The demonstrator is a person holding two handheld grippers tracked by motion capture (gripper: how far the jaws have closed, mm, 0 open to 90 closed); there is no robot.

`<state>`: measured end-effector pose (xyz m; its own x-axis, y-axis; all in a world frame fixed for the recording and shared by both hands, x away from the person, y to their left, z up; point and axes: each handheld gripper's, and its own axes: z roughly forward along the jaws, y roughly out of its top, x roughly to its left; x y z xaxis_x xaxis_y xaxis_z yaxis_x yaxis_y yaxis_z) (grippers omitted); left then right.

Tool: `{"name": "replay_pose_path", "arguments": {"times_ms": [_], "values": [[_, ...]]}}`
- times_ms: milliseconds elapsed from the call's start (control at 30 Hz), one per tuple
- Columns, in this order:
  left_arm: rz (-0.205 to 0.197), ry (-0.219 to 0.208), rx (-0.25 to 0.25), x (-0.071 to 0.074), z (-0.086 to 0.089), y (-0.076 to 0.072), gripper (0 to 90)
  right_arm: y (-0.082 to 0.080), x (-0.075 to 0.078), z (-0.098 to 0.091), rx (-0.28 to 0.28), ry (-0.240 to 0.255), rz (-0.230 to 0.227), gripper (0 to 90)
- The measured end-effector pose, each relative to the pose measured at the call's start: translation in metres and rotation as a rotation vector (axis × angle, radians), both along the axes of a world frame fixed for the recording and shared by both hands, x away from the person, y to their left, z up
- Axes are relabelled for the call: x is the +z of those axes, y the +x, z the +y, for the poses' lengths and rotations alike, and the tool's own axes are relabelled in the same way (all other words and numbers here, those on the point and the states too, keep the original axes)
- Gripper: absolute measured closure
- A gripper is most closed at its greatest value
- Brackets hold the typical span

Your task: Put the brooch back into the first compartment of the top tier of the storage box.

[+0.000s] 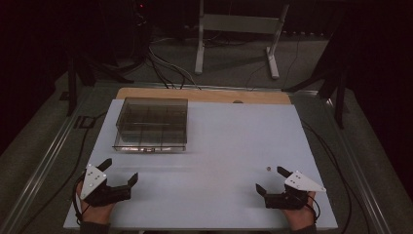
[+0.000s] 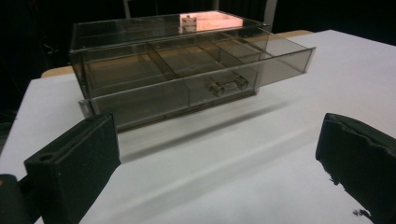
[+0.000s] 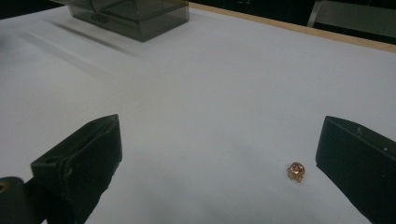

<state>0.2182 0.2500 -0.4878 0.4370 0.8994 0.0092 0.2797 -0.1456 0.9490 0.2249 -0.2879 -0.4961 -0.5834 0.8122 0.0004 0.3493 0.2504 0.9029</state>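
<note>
Right gripper view: small coppery knobbly screw (image 3: 295,171) on smooth white table (image 3: 224,93)

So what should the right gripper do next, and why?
Probably shift the right gripper toward the small brass screw and centre it between its jaws: they stand open and empty, and the screw lies loose on the white table near one jaw.

Between my left tool (image 1: 119,172) and right tool (image 1: 272,179) the surface (image 1: 229,141) lay open. Only the smoky drawer box (image 1: 152,124) blocked passage at eleven o'clock; a tiny brass nut (image 1: 268,168) sat at four.
</note>
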Motion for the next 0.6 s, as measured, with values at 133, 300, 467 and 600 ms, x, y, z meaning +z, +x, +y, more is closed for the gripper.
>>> {"name": "replay_pose_path", "arguments": {"times_ms": [133,300,467,600], "values": [[-0.020,0.006,0.016,0.003,0.002,-0.002,0.3,0.000,0.000,0.000,-0.002,-0.001,-0.002,1.1],[-0.021,-0.010,0.040,0.004,0.009,-0.003,0.4,0.000,0.001,-0.003,-0.010,0.005,-0.003,1.1],[-0.024,-0.020,0.047,0.004,0.013,-0.004,0.4,0.000,0.003,-0.004,-0.017,0.015,-0.008,1.0],[-0.023,-0.035,0.041,0.003,0.012,-0.003,0.4,-0.001,0.004,-0.002,-0.020,0.000,0.002,1.0]]}}
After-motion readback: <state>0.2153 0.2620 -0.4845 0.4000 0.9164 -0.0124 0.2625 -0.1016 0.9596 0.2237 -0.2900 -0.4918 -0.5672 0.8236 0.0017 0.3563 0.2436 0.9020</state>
